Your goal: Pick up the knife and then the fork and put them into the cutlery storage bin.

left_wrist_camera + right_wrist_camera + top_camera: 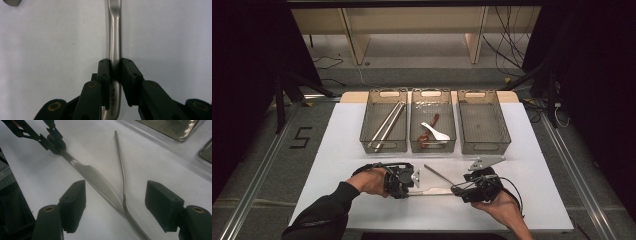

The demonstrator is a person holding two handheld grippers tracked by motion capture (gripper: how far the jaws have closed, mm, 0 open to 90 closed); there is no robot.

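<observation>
A steel table knife (pixel 432 191) lies on the white table top (pixel 337 165), and its handle (pixel 115 37) runs between the jaws of my left gripper (pixel 115 67), which is shut on it. In the high view that left gripper (pixel 412 192) points right from the person's left hand. A steel fork (pixel 439 175) lies slantwise, and its tines end meets the knife's tip. My right gripper (pixel 115 200) is open, its pads standing either side of where the knife blade (pixel 97 180) and the fork (pixel 121 165) cross. In the high view the right gripper (pixel 457 189) points left.
Three grey mesh baskets stand in a row behind. The left basket (pixel 384 147) holds long metal rods (pixel 387 124), the middle basket (pixel 432 147) a white spoon (pixel 435 132) and a reddish-brown utensil, and the right basket (pixel 484 148) shows nothing inside.
</observation>
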